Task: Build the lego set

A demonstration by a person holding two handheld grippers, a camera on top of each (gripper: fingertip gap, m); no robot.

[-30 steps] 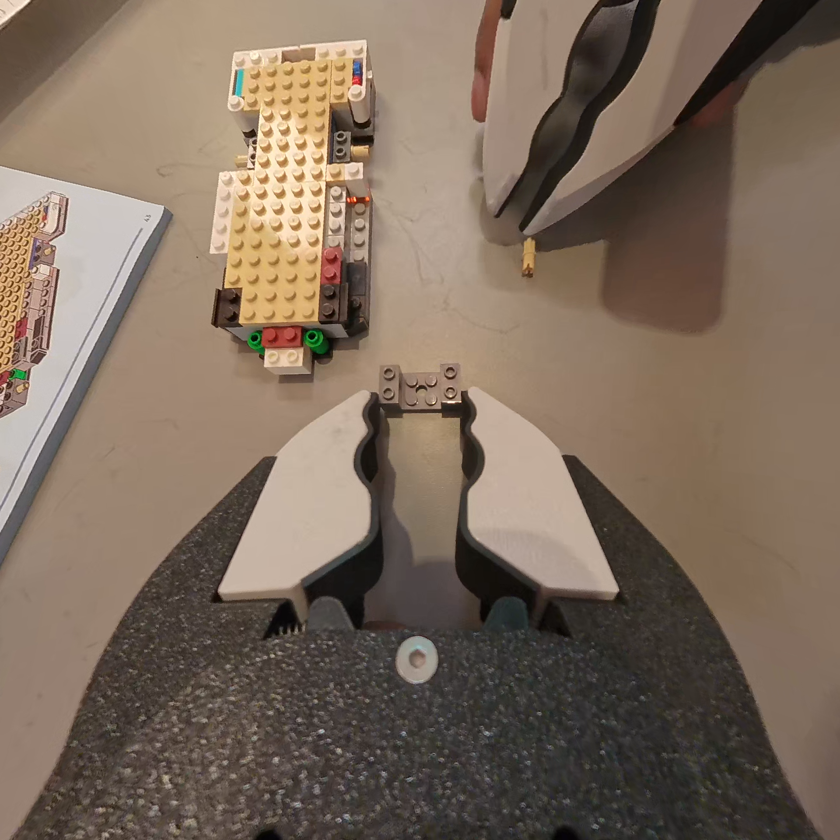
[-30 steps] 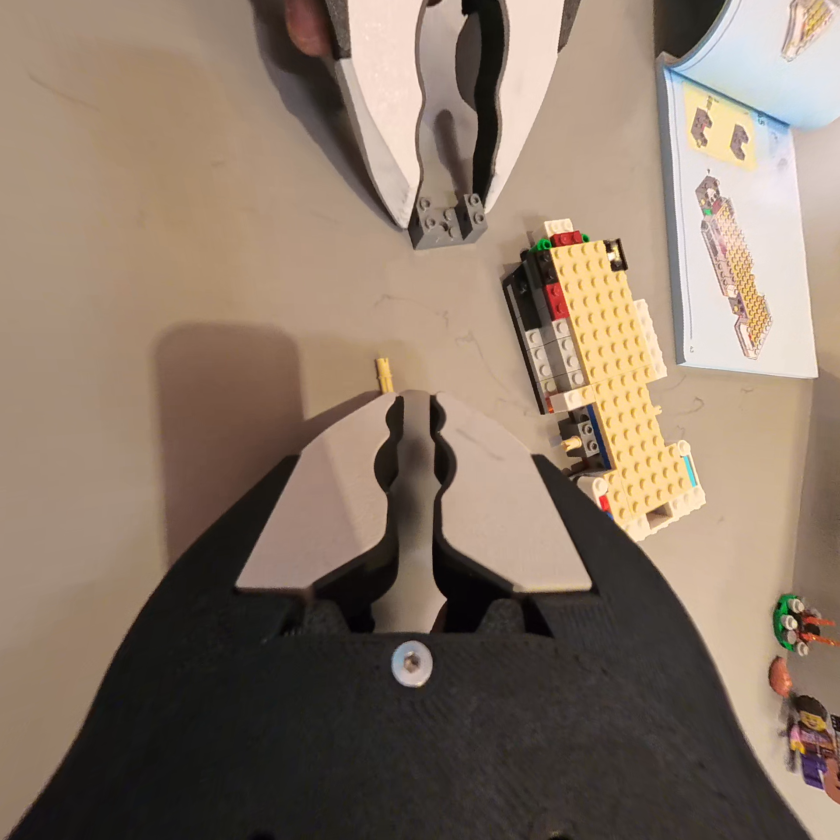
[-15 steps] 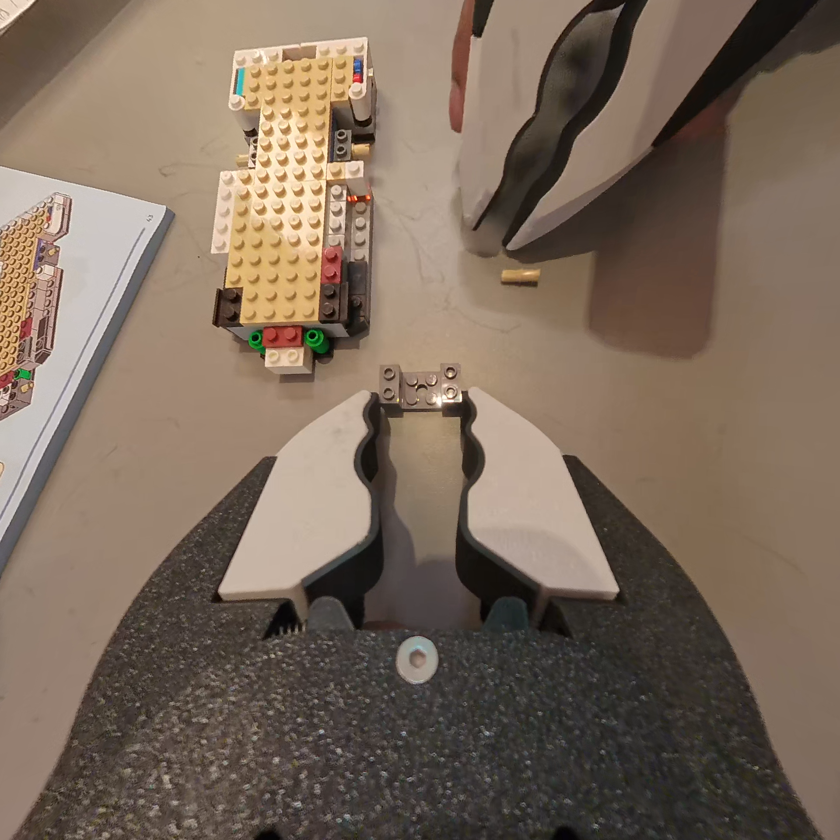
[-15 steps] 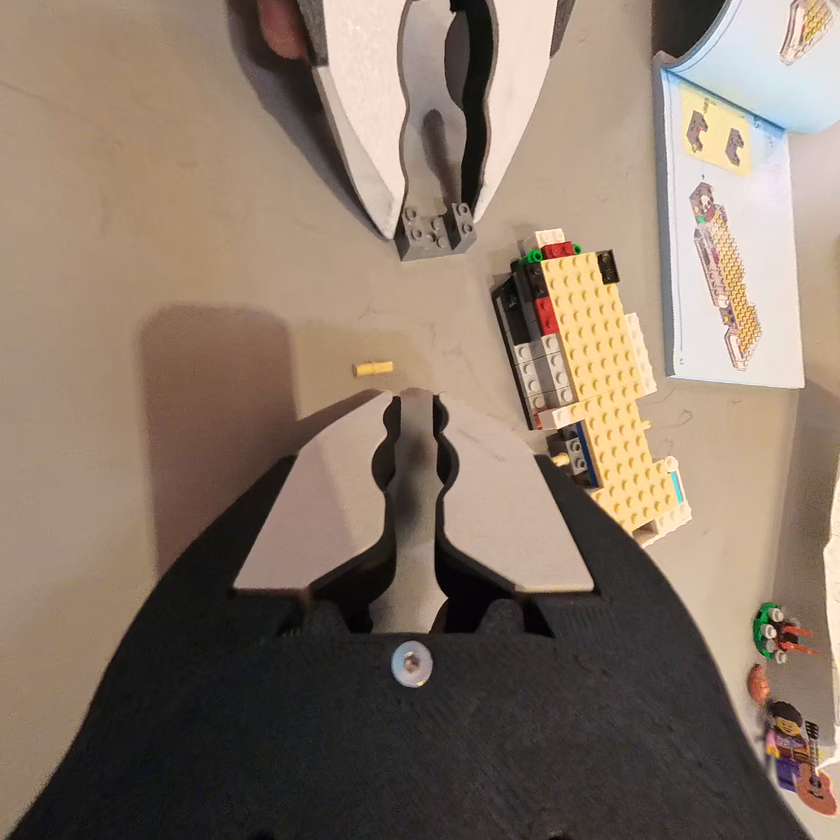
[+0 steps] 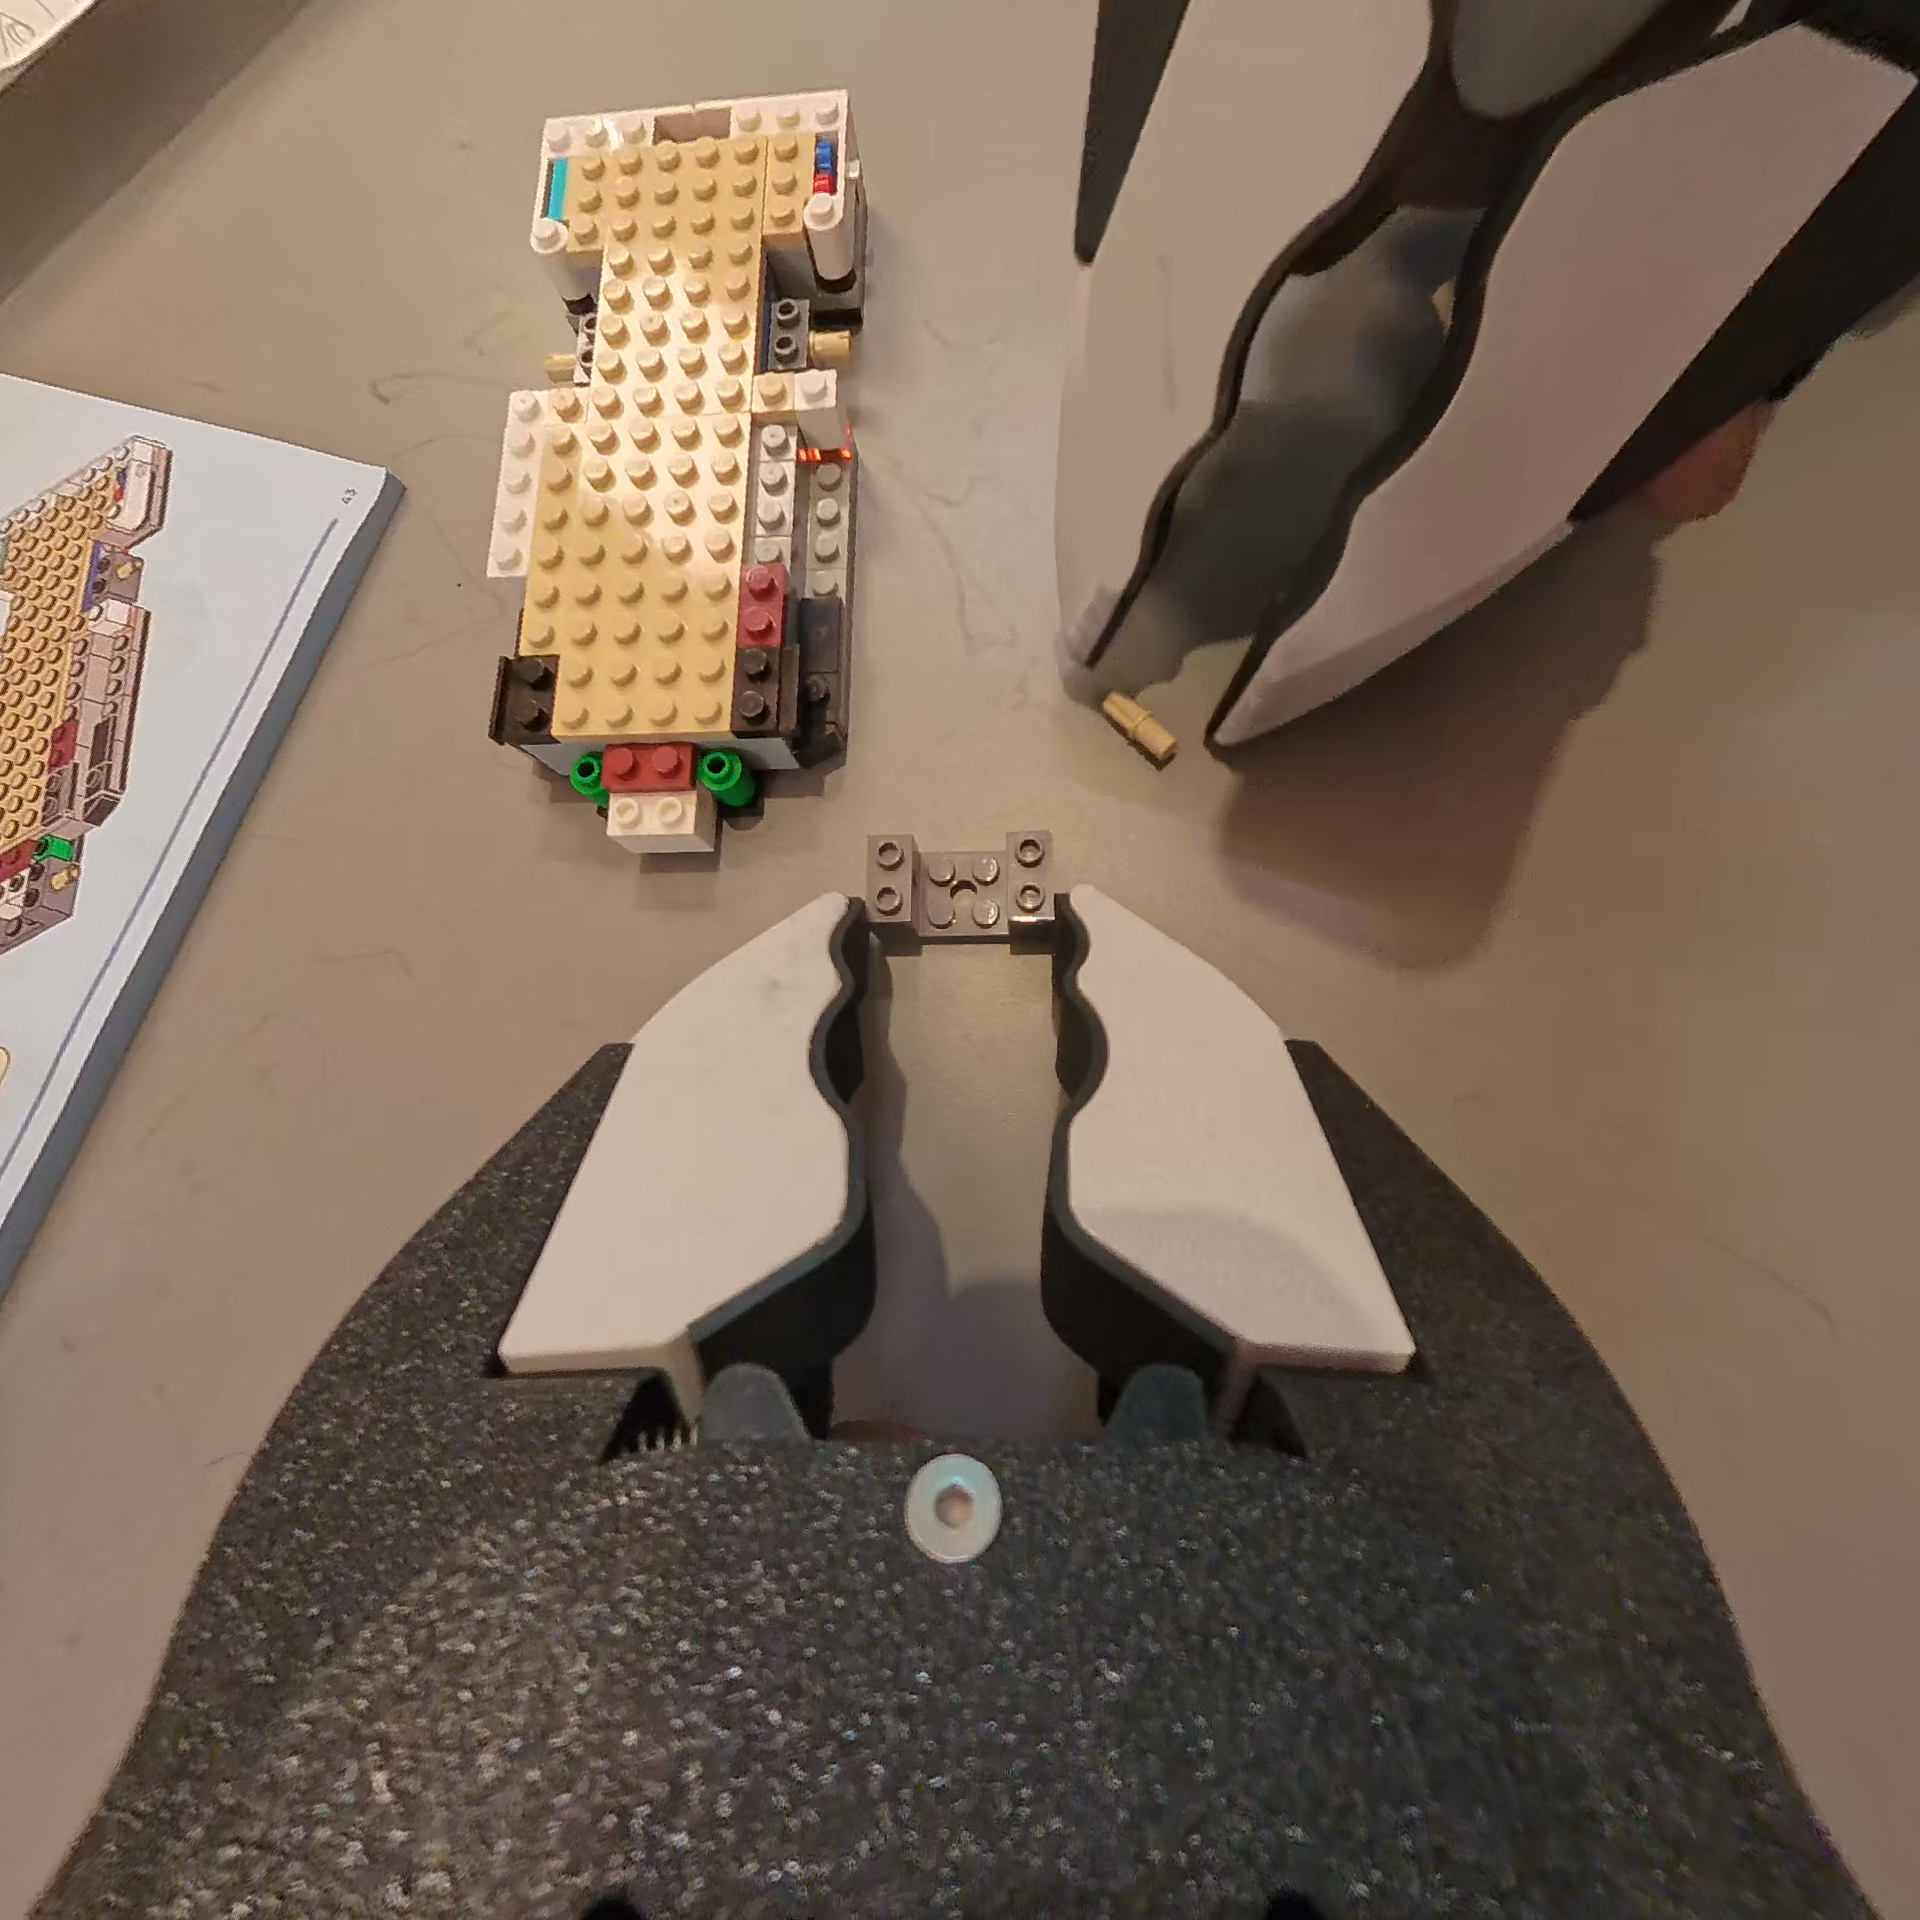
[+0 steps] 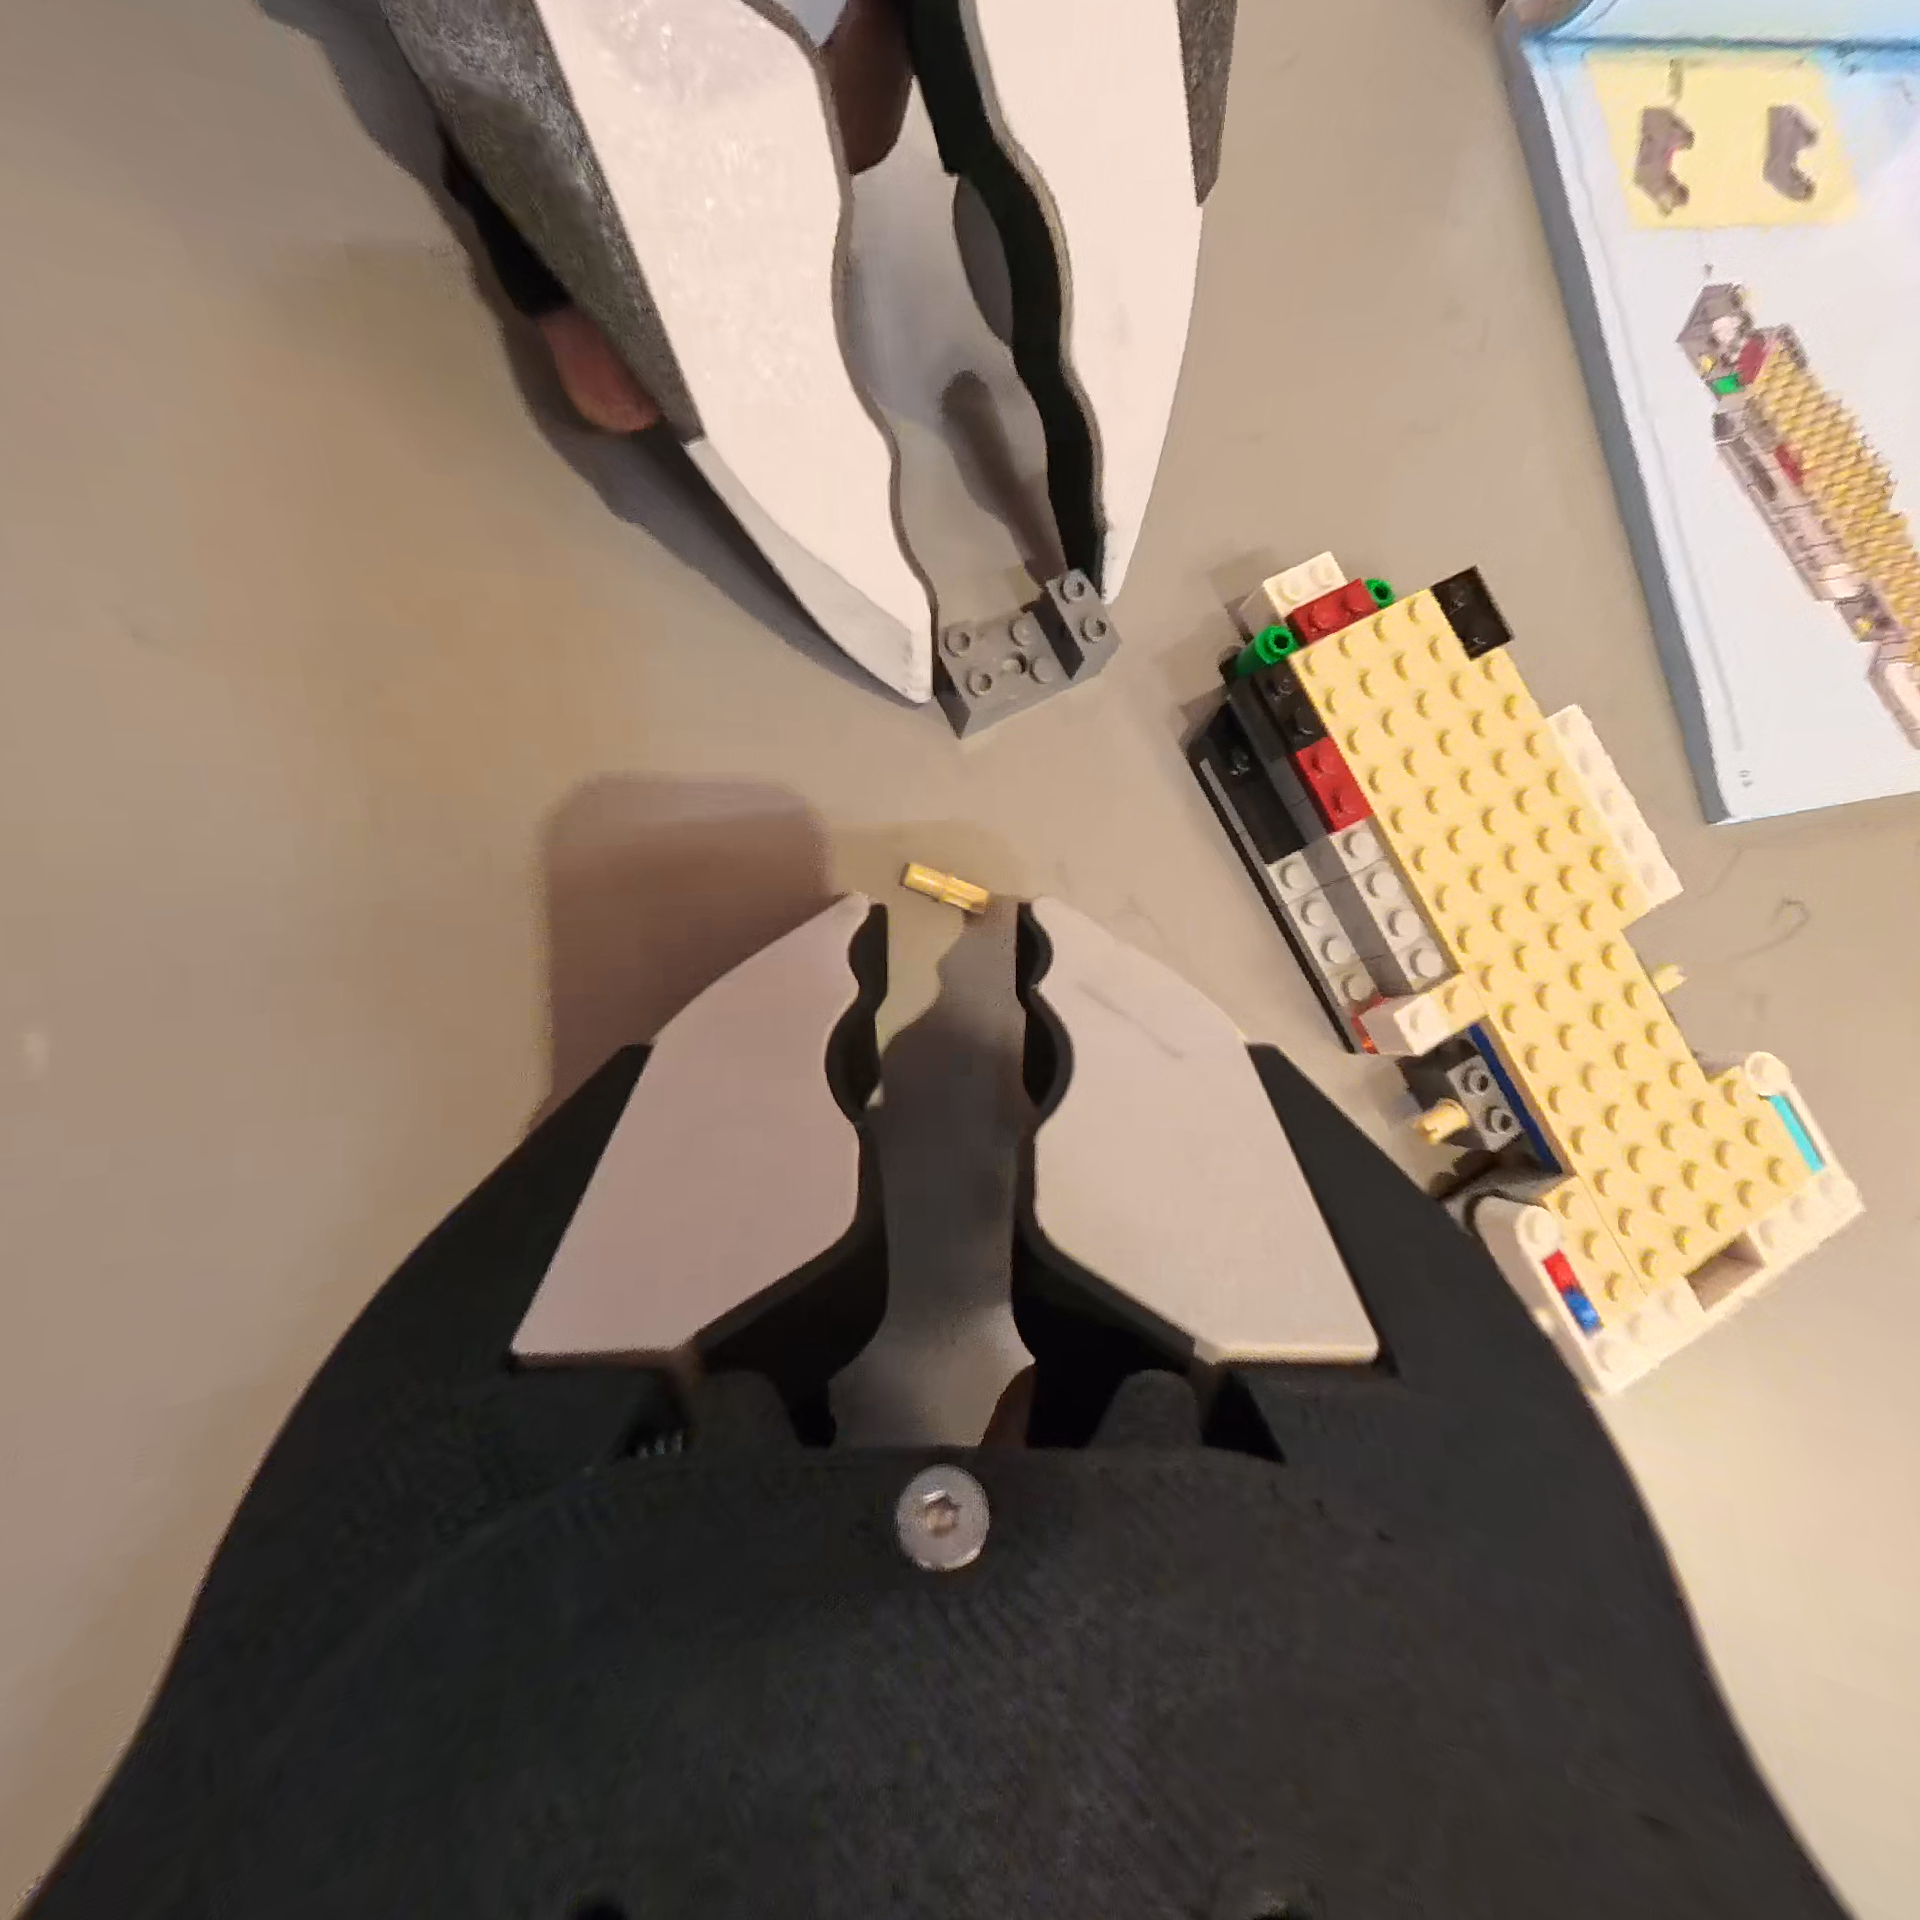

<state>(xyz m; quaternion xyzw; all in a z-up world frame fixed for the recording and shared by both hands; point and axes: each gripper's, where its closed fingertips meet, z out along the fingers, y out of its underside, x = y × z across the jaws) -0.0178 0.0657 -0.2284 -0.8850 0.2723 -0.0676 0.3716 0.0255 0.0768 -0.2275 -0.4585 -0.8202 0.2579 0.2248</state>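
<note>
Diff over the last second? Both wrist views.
The right gripper opened its jaws, near shut before, and now stands at the tan pin. The pin turned on the table, lying free and ungripped. Unchanged: the left gripper clamps the grey brick; the tan brick model and booklet stayed put.

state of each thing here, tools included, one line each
left tool: shut on the dark grey brick, pads on both its ends
right tool: open, holding nothing
tan pin: lying loose on the table just off the right tool's tips
brick model: part built
instruction booklet: open, flat
</note>
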